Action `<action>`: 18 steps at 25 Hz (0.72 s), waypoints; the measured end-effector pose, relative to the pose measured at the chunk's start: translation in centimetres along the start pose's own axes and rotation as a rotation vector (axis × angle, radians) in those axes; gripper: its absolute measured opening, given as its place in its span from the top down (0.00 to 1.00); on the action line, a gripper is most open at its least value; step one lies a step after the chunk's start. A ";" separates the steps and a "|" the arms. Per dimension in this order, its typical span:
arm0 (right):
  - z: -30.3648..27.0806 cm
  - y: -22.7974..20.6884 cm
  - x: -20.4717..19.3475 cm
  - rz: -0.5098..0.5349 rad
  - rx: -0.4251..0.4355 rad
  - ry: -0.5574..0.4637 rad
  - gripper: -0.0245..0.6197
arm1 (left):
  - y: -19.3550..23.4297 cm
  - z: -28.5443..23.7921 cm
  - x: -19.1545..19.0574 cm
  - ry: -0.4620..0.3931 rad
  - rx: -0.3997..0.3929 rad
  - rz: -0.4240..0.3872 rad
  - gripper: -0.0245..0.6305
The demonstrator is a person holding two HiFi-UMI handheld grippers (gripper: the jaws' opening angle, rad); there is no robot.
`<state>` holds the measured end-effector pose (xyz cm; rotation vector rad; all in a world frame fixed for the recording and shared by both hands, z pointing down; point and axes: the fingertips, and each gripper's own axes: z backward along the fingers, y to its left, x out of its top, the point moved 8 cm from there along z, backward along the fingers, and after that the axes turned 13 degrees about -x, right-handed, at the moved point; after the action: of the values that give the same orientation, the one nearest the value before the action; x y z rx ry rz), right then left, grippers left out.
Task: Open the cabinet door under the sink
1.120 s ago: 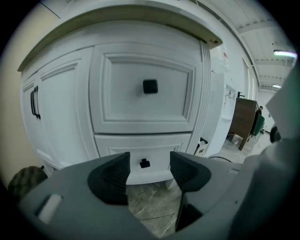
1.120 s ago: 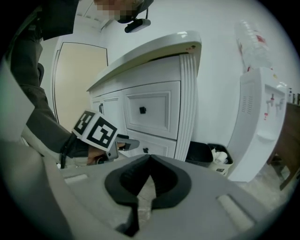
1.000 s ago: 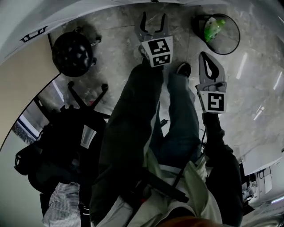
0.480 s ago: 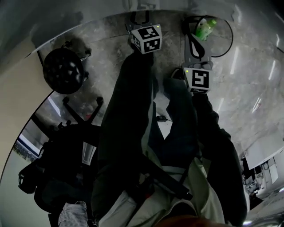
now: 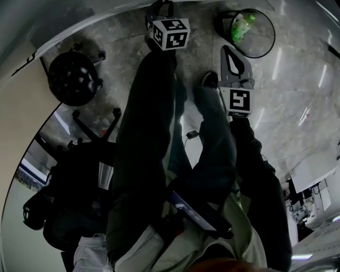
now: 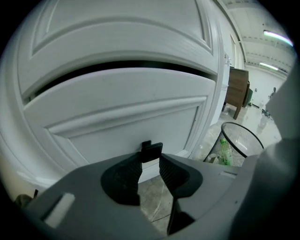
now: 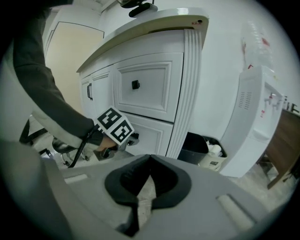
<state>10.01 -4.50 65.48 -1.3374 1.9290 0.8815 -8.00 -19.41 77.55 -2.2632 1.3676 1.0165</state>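
Observation:
The white cabinet door (image 6: pixel 122 110) fills the left gripper view, with a small black square knob (image 6: pixel 151 151) low on it. My left gripper (image 6: pixel 150 157) is at that knob. Its jaws are closing, the knob sits between the fingertips, and both pads touch its sides. From above, the left gripper (image 5: pixel 161 7) reaches under the counter edge. The right gripper view shows it (image 7: pixel 132 137) at the lower door (image 7: pixel 147 133), below a drawer (image 7: pixel 143 84). My right gripper (image 5: pixel 228 50) hangs shut and empty over the floor, to the right of the left one.
A wire waste basket (image 5: pixel 267 32) holding a green bottle (image 5: pixel 240 26) stands right of the cabinet. A black stool (image 5: pixel 73 78) and an office chair (image 5: pixel 79 175) are at the left. A white water dispenser (image 7: pixel 262 117) and a black bin (image 7: pixel 196 147) stand beyond the cabinet corner.
My left gripper moved forward to the cabinet front and its wide-open jaws narrowed onto the knob. The right gripper stayed shut and shifted a little toward the cabinet.

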 end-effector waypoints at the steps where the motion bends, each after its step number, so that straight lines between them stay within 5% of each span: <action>1: 0.7 0.1 -0.3 -0.004 0.007 0.017 0.96 | 0.0 0.1 0.2 0.017 -0.006 -0.016 0.77; 8: 3.9 -0.5 -1.5 0.046 0.016 0.104 0.96 | -1.5 1.7 -1.3 0.068 -0.033 -0.016 0.78; 18: 5.3 0.1 -0.8 0.052 0.043 0.066 0.96 | -5.6 6.5 -6.9 0.115 -0.066 0.000 0.78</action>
<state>10.72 0.20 63.01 -1.3116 2.0303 0.8261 -7.84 -8.38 77.38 -2.4035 1.3994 0.9577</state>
